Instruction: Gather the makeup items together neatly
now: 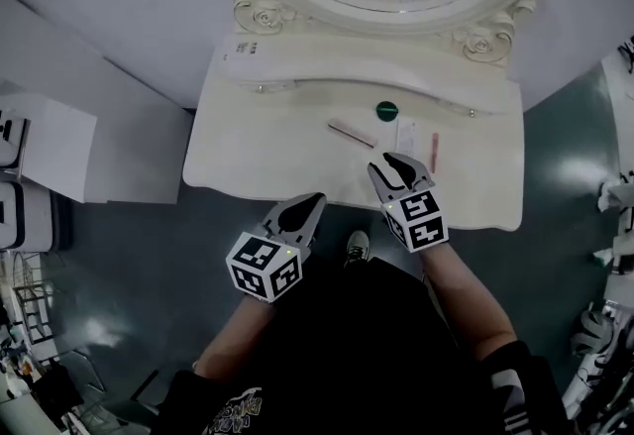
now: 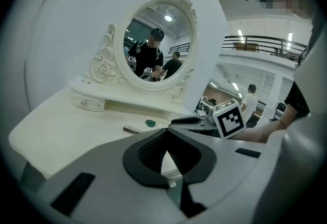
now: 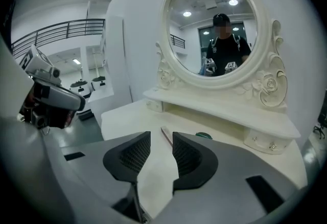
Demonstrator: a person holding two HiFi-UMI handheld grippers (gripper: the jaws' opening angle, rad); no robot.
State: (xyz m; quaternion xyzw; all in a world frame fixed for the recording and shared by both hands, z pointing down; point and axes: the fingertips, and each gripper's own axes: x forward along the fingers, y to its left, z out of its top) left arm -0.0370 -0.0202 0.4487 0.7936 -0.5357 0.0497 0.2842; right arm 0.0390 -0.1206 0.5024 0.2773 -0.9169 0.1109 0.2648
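Cream tabletop (image 1: 248, 146), and the right claw (image 1: 384, 163) hovers with jaws apart, empty. Pink stick (image 1: 352, 134) at its eleven o'clock, green disc (image 1: 386, 110) at twelve. Left claw (image 1: 315, 197) pinched together, empty.

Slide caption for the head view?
Left hand-held gripper and right hand-held gripper at the vanity edge, near green disc, two pink sticks, white card.

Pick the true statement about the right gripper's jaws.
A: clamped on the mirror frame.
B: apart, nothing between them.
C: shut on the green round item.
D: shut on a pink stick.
B: the right gripper view shows the right gripper with jaws apart over bare tabletop, the pink stick and green round item lying beyond them.
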